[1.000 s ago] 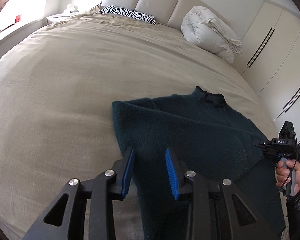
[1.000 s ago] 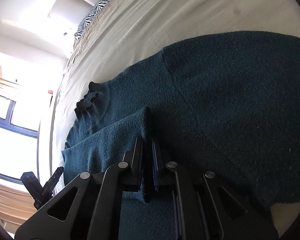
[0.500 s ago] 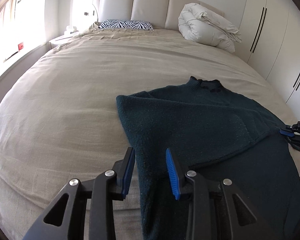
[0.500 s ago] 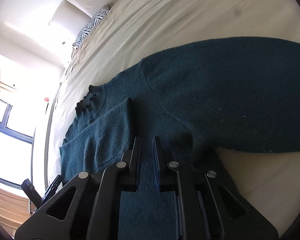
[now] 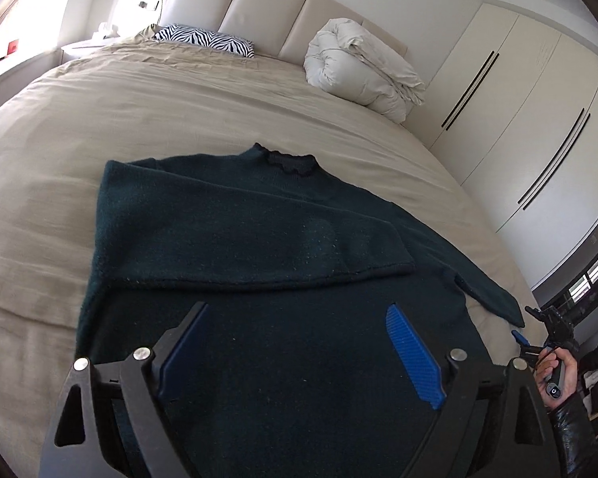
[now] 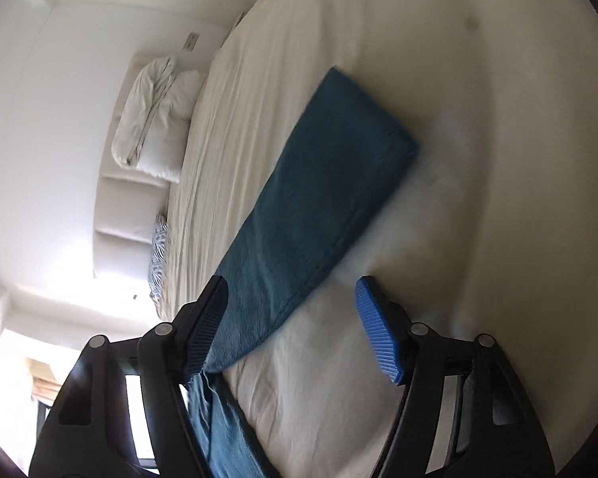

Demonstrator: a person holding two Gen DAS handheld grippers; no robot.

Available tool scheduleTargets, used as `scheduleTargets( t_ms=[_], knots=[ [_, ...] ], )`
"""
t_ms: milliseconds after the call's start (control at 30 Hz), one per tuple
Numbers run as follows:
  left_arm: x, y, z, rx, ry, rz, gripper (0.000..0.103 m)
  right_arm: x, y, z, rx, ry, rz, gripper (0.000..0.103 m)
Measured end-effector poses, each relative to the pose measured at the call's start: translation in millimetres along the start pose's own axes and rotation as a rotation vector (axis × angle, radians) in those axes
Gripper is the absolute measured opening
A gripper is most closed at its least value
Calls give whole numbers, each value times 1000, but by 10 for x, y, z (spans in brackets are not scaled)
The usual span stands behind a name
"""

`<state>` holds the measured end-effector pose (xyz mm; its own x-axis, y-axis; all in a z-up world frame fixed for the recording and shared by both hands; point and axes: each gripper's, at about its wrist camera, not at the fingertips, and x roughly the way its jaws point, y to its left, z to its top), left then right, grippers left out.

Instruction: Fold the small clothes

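A: Grippers?
B: Left gripper (image 5: pixel 299 354) wide, empty, over the hem of the dark green sweater (image 5: pixel 259 239). Right gripper (image 6: pixel 291 326) wide, empty, beside the loose right sleeve (image 6: pixel 319 199).
A: Progress?
B: Left sleeve folded across; right sleeve and body folds remain.
A: Room?
B: Beige bed (image 5: pixel 99 119), near edge; rolled duvet (image 5: pixel 362 67), zebra pillow (image 5: pixel 207 38), wardrobe (image 5: pixel 538 99).
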<state>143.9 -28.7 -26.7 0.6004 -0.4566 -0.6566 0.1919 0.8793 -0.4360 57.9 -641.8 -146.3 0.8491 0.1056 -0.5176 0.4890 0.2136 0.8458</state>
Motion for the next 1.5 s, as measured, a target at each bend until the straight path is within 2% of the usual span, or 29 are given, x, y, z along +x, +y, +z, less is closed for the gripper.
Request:
scheduleTargets(
  t_ms=[167,233,267,333,367,467,567,667,733,800,900,1000,1067,1133,1300,1367,1467,1500],
  knots=[
    [132,-169,-14,9,40,-15,90,-22,-130,324,34,-44,16,55],
    [148,-214,2,9,45,-23,90,59,-142,473,34,-44,5,38],
    [155,-223,12,7,46,-26,90,96,-148,542,32,-42,-2,33],
    [173,-227,30,-2,53,-29,90,203,-117,614,16,-40,-36,14],
    [181,-216,32,-9,54,-34,90,229,-81,682,-4,-45,-60,10],
    [220,-175,36,-47,63,-54,90,219,157,667,-103,-73,-109,8],
    [237,-141,68,-90,63,-93,90,195,636,493,-271,-91,-142,8],
    [263,-185,145,-106,58,-130,90,254,1342,86,-516,-58,-147,8],
    [303,-227,213,-119,63,-164,91,389,1815,-366,-717,-9,-163,8],
    [371,-263,272,-142,80,-210,91,575,2197,-966,-925,43,-177,8],
    [523,-283,313,-206,116,-286,92,794,2480,-1932,-1193,114,-200,8],
    [690,-303,314,-292,154,-378,92,973,2505,-2690,-1352,171,-205,8],
    [800,-317,302,-340,179,-440,96,1091,2479,-3005,-1399,206,-208,8],
    [930,-336,292,-364,216,-459,97,1055,2341,-3297,-1421,235,-220,8],
    [1244,-370,121,-423,320,-461,97,1163,1946,-3610,-1395,350,-258,12],
    [1330,-413,36,-427,349,-455,97,1158,1875,-3611,-1369,350,-251,14],
    [1387,-466,4,-428,350,-438,96,1092,1841,-3631,-1341,372,-215,28],
    [1399,-472,10,-436,346,-440,95,1053,1833,-3636,-1336,388,-200,42]
  ],
)
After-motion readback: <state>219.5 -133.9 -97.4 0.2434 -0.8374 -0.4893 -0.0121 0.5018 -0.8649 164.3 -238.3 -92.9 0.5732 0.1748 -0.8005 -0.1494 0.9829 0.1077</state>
